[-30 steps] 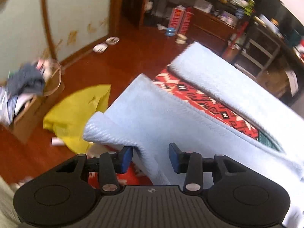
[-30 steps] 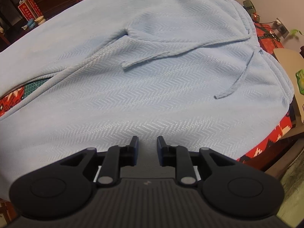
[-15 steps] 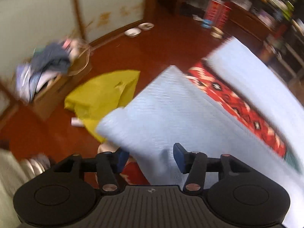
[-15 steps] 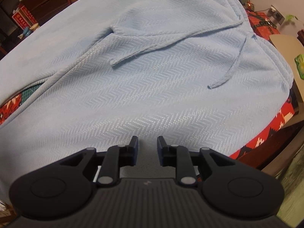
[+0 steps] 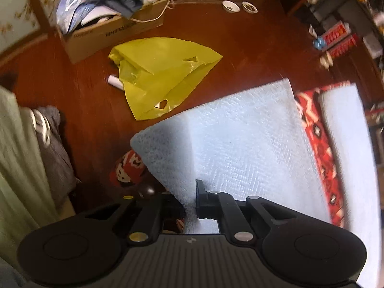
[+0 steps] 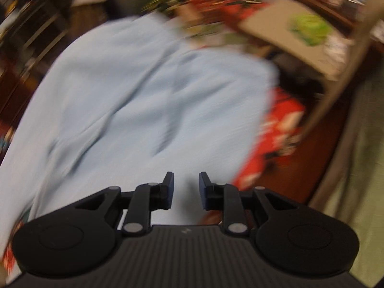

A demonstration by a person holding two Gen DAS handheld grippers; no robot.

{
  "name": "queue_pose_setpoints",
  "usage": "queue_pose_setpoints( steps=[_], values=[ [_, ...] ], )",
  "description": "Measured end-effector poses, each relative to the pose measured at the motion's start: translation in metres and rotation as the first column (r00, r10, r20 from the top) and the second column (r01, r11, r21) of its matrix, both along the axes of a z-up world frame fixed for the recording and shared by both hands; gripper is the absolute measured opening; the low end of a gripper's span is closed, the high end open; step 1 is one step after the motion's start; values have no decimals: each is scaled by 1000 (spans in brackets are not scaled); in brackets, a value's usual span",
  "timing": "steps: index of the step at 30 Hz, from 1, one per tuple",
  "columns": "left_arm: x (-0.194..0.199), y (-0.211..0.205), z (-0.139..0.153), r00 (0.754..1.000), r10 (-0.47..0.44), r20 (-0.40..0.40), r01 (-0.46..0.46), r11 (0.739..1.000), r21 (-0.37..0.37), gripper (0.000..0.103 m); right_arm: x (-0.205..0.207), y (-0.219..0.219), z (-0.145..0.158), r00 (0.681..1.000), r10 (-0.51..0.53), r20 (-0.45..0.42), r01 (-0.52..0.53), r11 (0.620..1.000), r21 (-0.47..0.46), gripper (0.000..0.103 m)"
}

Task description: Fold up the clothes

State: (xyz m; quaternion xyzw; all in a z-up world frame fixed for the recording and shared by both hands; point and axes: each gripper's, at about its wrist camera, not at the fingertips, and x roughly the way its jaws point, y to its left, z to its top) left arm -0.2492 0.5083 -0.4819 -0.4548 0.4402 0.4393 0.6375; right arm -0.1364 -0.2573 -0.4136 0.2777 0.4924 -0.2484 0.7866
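Polished red-brown wooden flooring point(image 5: 240, 48) forms the background of the left wrist view. Left gripper point(image 5: 190, 201): jaws closed on the folded edge of the light blue herringbone-knit garment point(image 5: 240, 144), having just clamped down within the last moment; cloth is pinched between the pads. From that pinch the garment's corner stands out over the floor, while its main expanse lies on a red, black and white patterned cloth point(image 5: 316, 148) that shows as a strip between two blue portions. Beyond the garment's corner a crumpled yellow plastic bag point(image 5: 163, 76) lies on the floor, with a brown cardboard box point(image 5: 103, 36) heaped with mixed clothing farther off by the wall, and two small white bowls point(image 5: 240, 6) at the wall base. Right gripper point(image 6: 186, 189): jaws parted with nothing between them, hovering above the same garment point(image 6: 144, 96); this view is heavily motion-blurred. Red patterned cloth point(image 6: 276, 132) emerges at the garment's right edge, and a beige cardboard sheet point(image 6: 288, 36) lies beyond it.
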Motion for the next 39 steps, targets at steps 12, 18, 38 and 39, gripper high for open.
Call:
queue_pose_setpoints(
  steps=[12,18,38,39],
  values=[
    [36,-17,7,976,-76,-205,96,991,88,7,3,-120,-55,981,-177,83,168,980,108,21],
    [52,-32,9,964,-82,-254,114,987,113,7,27,-125,-78,998,-61,18,59,994,88,13],
    [44,-29,23,962,-80,-263,112,987,112,5,53,-97,-62,994,-88,-61,82,993,-84,3],
    [41,-28,28,964,-86,-252,115,988,106,5,50,-97,-54,995,-88,-56,83,993,-85,3]
  ],
)
